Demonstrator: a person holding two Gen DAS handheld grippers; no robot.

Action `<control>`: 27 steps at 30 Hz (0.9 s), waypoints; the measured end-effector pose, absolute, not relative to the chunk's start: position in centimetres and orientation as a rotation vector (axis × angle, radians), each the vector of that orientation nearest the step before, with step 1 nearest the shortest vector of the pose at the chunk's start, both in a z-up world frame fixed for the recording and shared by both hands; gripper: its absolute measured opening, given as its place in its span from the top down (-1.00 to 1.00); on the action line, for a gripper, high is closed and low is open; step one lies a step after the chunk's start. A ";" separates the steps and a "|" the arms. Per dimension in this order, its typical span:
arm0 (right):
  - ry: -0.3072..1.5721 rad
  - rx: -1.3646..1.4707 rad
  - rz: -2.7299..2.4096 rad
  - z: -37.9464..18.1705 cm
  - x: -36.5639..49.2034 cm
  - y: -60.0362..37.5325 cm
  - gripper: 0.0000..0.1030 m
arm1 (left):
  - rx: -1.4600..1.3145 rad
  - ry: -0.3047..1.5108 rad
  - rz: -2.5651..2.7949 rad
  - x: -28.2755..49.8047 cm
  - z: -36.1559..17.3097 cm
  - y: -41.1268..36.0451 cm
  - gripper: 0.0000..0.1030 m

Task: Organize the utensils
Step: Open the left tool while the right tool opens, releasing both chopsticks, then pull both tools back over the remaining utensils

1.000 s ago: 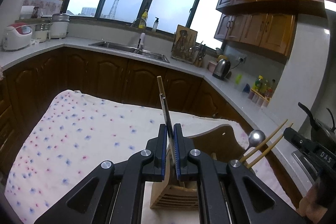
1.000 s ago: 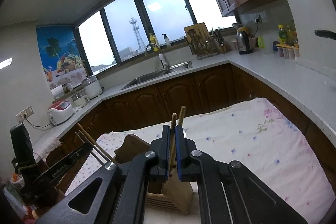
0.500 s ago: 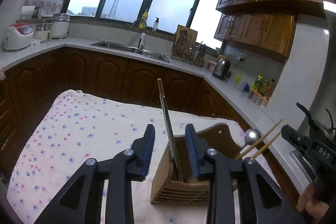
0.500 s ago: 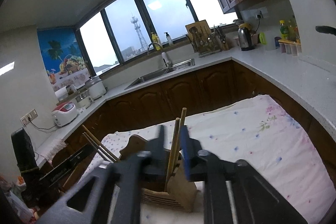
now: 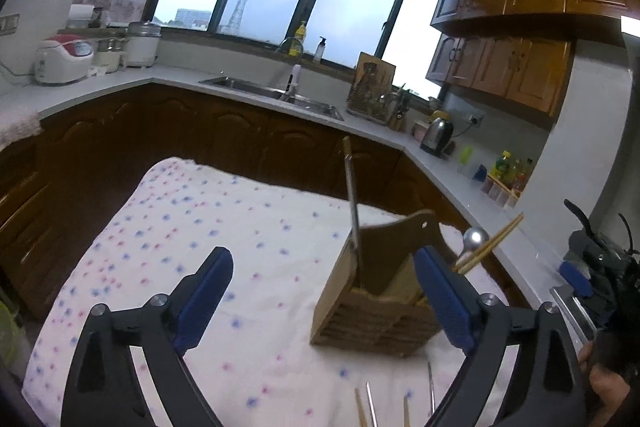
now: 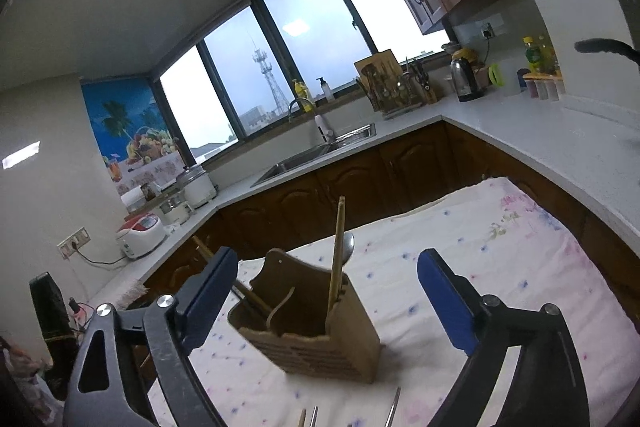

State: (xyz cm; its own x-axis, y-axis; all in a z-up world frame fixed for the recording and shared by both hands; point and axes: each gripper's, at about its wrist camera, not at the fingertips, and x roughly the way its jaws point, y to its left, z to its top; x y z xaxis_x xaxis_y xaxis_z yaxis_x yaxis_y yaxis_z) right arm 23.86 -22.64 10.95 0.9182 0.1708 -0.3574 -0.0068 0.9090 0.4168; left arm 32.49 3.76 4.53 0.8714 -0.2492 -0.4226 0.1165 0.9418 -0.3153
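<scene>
A wooden utensil holder (image 5: 372,303) stands on the dotted cloth (image 5: 208,239); it also shows in the right wrist view (image 6: 312,331). A metal-and-wood chopstick (image 5: 352,203) stands upright in its left part. A spoon (image 5: 475,238) and a chopstick pair (image 5: 490,243) lean out to its right. In the right wrist view chopsticks (image 6: 338,247) stand in the holder. My left gripper (image 5: 324,291) is open and empty, just short of the holder. My right gripper (image 6: 326,295) is open and empty, with the holder between its fingers. Loose utensil tips (image 5: 368,407) lie on the cloth near me.
Dark wooden cabinets with a white counter (image 5: 248,87) run round the back, with a sink (image 5: 276,95), a kettle (image 5: 438,137) and rice cookers (image 5: 64,61). The other gripper and a hand (image 5: 600,307) are at the right edge of the left wrist view.
Both grippers opened and let go of their chopsticks, which now stand in the holder. Both grippers drew back and rose a little.
</scene>
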 end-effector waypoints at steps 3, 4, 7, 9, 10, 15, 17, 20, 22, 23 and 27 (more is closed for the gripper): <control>0.420 0.431 0.097 10.6 22.3 -22.6 -0.81 | -0.282 0.500 -0.189 30.9 4.6 4.0 -0.80; 0.426 0.431 0.097 10.5 21.8 -22.6 -0.81 | -0.279 0.506 -0.188 30.6 4.8 4.1 -0.80; 0.445 0.434 0.092 9.9 20.2 -22.7 -0.81 | -0.277 0.525 -0.192 29.0 4.8 4.2 -0.81; 0.462 0.432 0.089 9.5 19.3 -22.7 -0.81 | -0.265 0.543 -0.198 27.9 4.7 3.9 -0.81; 0.472 0.430 0.088 9.3 18.8 -22.6 -0.81 | -0.258 0.549 -0.196 27.4 4.7 3.8 -0.81; 0.497 0.424 0.069 8.4 16.8 -22.8 -0.81 | -0.258 0.573 -0.196 25.5 5.0 3.8 -0.81; 0.511 0.419 0.062 7.8 16.2 -22.8 -0.81 | -0.265 0.589 -0.197 24.9 4.9 3.8 -0.81; 0.538 0.422 0.055 6.8 15.6 -22.9 -0.81 | -0.261 0.617 -0.193 24.0 4.5 3.7 -0.81; 0.557 0.423 0.053 6.2 15.3 -22.9 -0.81 | -0.259 0.634 -0.190 23.6 4.4 3.6 -0.81; 0.565 0.422 0.049 5.8 15.1 -22.9 -0.81 | -0.256 0.641 -0.191 23.5 4.3 3.4 -0.81; 0.598 0.418 0.046 4.8 15.0 -22.8 -0.81 | -0.238 0.674 -0.192 23.2 4.2 2.8 -0.81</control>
